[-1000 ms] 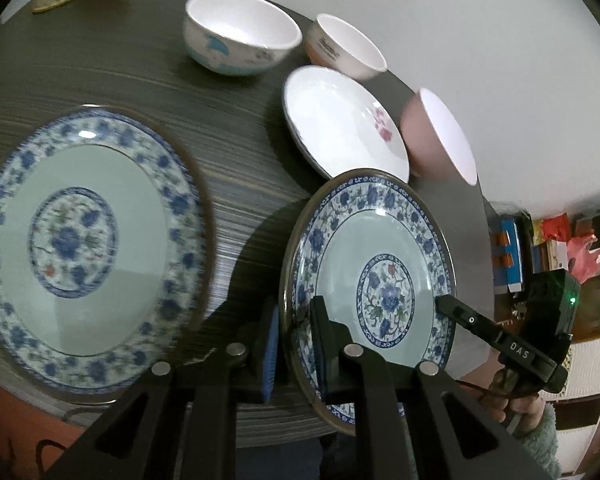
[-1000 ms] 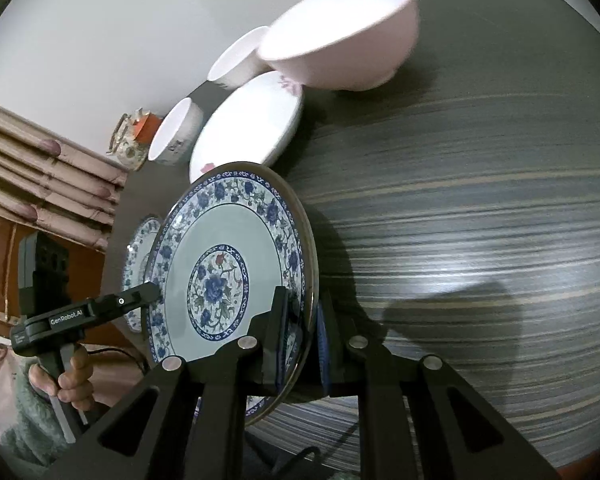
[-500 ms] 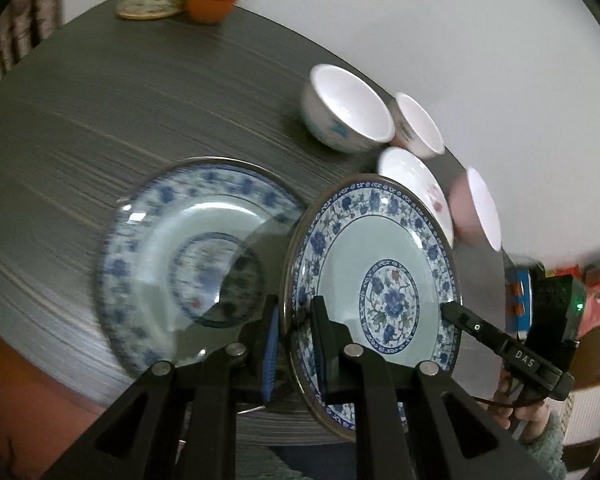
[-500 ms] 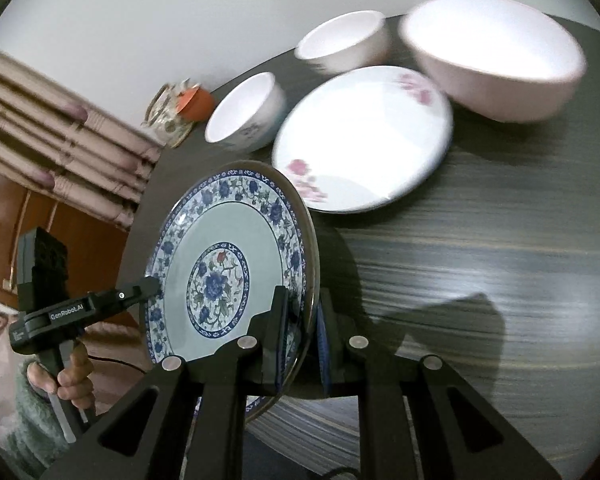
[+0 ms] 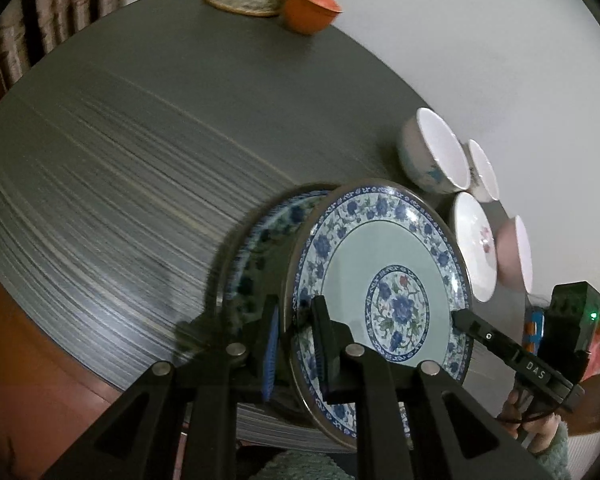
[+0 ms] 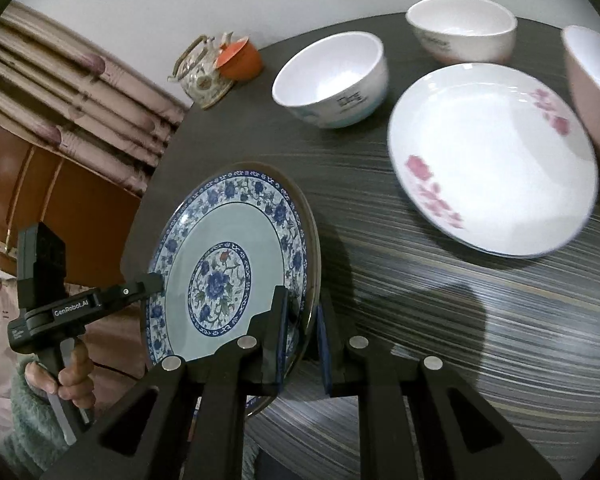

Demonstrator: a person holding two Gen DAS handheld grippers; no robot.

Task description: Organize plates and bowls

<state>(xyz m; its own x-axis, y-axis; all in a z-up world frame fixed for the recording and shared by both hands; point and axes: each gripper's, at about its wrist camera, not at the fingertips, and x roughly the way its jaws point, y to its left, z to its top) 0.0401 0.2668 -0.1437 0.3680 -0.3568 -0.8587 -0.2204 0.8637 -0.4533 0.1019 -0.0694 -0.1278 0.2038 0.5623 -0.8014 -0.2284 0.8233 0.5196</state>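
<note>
Both hand-held grippers clamp one blue-patterned plate (image 5: 384, 280) by opposite edges, holding it tilted above the surface (image 5: 140, 160). The left hand-held gripper (image 5: 296, 340) is clamped on the plate's rim at its 8 o'clock in the left view; the right hand-held gripper (image 6: 302, 332) is clamped on the rim at the plate's 4 o'clock in its own view.

Only the left view shows a second blue plate (image 5: 268, 240) lying flat on the surface, just behind the held one at its 9 o'clock and partly hidden by it. The right view hides that plate entirely, but it shows the other dishes face-on: a white plate (image 6: 492, 160) with pink flowers at 2 o'clock, a white bowl (image 6: 332, 80) at 12 o'clock, a second white bowl (image 6: 460, 32) at 1 o'clock, and a pink bowl (image 6: 592, 96) cut by the frame edge at 3 o'clock. In the left view these crowd edge-on at 3 o'clock.

The plates are round, glazed ceramic; the held one has a dark rim, floral border and central medallion. The surface is round, dark, with fine streaked grain. A floral teapot (image 6: 204, 72) and orange lidded cup (image 6: 240, 60) stand at its far edge. A hand (image 6: 72, 376) in a fuzzy green sleeve (image 6: 24, 432) grips the left handle.
</note>
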